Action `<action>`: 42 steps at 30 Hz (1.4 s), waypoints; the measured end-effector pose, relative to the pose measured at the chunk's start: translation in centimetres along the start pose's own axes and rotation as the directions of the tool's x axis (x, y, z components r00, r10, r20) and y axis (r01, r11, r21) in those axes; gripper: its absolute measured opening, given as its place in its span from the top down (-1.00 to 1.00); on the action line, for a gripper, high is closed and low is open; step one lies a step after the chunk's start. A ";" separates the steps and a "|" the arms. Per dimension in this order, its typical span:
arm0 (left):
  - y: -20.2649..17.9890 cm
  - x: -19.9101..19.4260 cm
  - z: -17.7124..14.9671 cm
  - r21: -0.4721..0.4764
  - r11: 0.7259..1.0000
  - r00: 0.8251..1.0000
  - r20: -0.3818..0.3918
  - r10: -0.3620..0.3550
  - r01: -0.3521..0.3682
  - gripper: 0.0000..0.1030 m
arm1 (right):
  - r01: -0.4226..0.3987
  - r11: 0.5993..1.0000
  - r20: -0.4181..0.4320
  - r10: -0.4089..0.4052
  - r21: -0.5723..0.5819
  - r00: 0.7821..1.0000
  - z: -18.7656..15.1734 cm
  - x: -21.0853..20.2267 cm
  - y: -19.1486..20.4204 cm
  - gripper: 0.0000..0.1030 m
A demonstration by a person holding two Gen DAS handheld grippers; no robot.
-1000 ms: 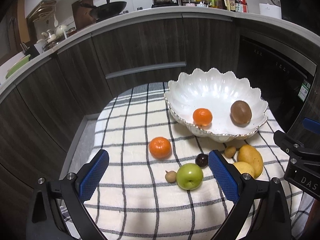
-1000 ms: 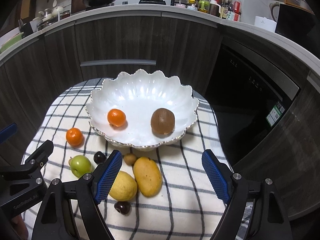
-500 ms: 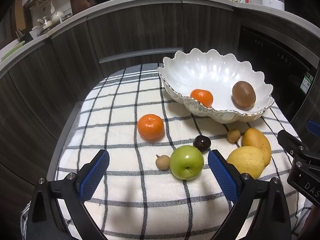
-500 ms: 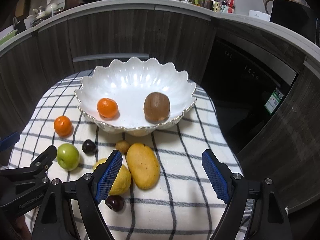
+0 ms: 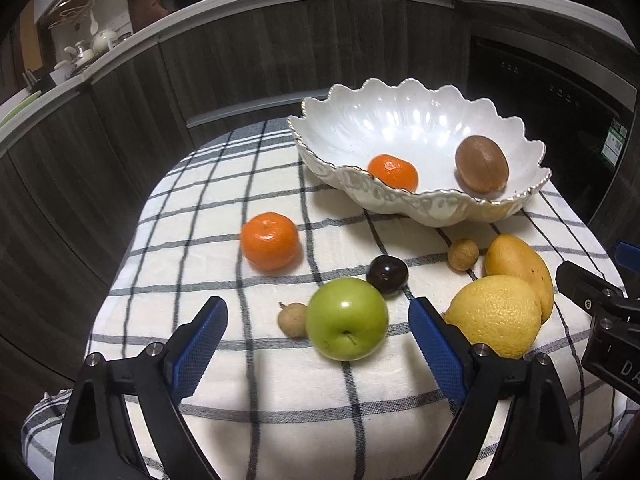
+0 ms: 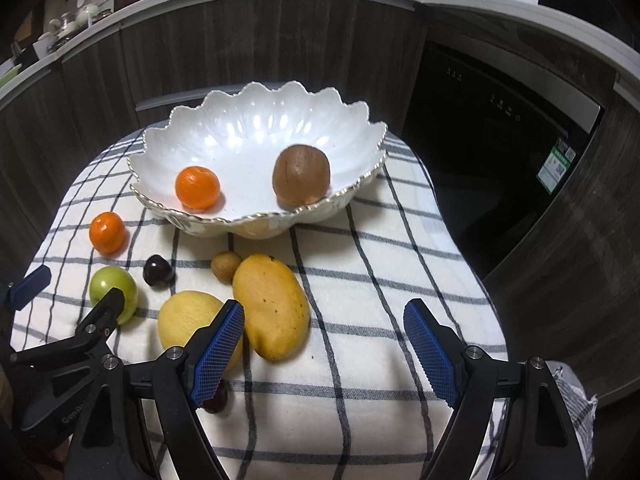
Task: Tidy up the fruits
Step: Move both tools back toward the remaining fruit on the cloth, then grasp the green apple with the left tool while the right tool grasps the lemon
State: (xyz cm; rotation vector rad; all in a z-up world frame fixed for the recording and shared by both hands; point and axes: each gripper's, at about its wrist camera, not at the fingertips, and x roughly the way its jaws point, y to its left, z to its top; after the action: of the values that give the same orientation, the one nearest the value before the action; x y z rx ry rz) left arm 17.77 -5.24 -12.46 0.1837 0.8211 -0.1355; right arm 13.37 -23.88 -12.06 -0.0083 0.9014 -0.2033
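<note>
A white scalloped bowl [image 5: 400, 204] [image 6: 256, 128] on a checked cloth holds a tangerine [image 5: 393, 172] [image 6: 197, 187] and a brown kiwi [image 5: 481, 164] [image 6: 301, 178]. On the cloth lie a second tangerine [image 5: 270, 247] [image 6: 107, 232], a green apple [image 5: 346, 319] [image 6: 113, 292], a dark plum [image 5: 387, 274] [image 6: 158, 270], a lemon [image 5: 494, 316] [image 6: 188, 318] and a mango [image 5: 520, 268] [image 6: 272, 304]. My left gripper [image 5: 316, 332] hovers over the apple, its jaws closing but clear of it. My right gripper [image 6: 324, 348] stands open beside the mango, holding nothing.
Two small tan fruits [image 5: 293, 319] [image 5: 463, 254] lie among the others, and another dark plum [image 6: 216, 400] sits behind my right gripper's left finger. Dark wood cabinets [image 5: 240, 60] curve around the cloth-covered table; a black appliance [image 6: 492, 128] stands to the right.
Both grippers have sunk toward the cloth, so the fruits look larger and nearer. The left gripper's jaws have narrowed a little around the apple's position.
</note>
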 end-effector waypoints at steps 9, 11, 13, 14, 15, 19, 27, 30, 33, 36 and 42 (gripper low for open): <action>-0.7 1.1 0.2 0.029 1.000 1.000 0.017 -0.010 0.009 -0.52 | 0.017 1.000 -0.003 -0.017 -0.016 1.000 0.0 0.7 0.3 -0.60; -0.8 1.5 0.3 0.032 0.999 1.000 0.014 -0.018 0.018 -0.42 | 0.018 1.000 -0.006 -0.018 -0.018 1.000 0.0 0.9 0.4 -0.60; -1.1 1.8 0.3 0.038 0.999 1.000 0.004 -0.027 0.027 -0.35 | 0.019 1.000 -0.011 -0.019 -0.018 1.000 0.0 1.0 0.4 -0.60; -1.2 2.0 0.3 0.041 0.999 1.000 0.001 -0.031 0.030 -0.29 | 0.020 1.000 -0.013 -0.020 -0.018 1.000 0.0 1.1 0.3 -0.60; -1.3 2.1 0.3 0.044 0.998 0.999 0.000 -0.037 0.036 -0.27 | 0.022 1.000 -0.015 -0.022 -0.019 1.000 0.0 1.2 0.3 -0.60; -1.7 2.7 0.1 0.055 0.997 0.998 -0.026 -0.061 0.062 -0.20 | 0.021 1.000 -0.021 -0.022 -0.018 1.000 -0.1 1.4 0.3 -0.60; -2.5 2.8 -0.3 0.091 0.994 0.998 -0.021 -0.060 0.062 -0.16 | 0.020 0.999 -0.020 -0.020 -0.025 1.000 -0.2 1.4 0.5 -0.60; -2.6 2.8 -0.3 0.099 0.993 0.998 -0.024 -0.059 0.061 0.07 | 0.021 0.999 -0.018 -0.021 -0.025 1.000 -0.2 1.3 0.5 -0.60; -2.5 2.6 -0.3 0.096 0.992 0.997 -0.026 -0.074 0.076 0.07 | 0.022 0.999 -0.014 -0.023 -0.026 1.000 -0.2 1.2 0.5 -0.61; -2.4 2.4 -0.3 0.097 0.992 0.997 -0.029 -0.075 0.077 0.08 | 0.024 0.999 -0.005 -0.024 -0.027 1.000 -0.1 1.1 0.4 -0.60; -1.8 1.0 0.2 0.095 0.994 0.999 0.011 -0.049 0.047 0.08 | 0.021 1.000 0.012 -0.021 -0.021 1.000 0.0 0.4 0.3 -0.61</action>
State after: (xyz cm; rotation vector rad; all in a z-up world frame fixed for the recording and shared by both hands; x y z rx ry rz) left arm 18.19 -7.10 -13.29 0.2523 0.8062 -0.2209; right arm 13.67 -23.63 -12.40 -0.0383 0.8915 -0.2129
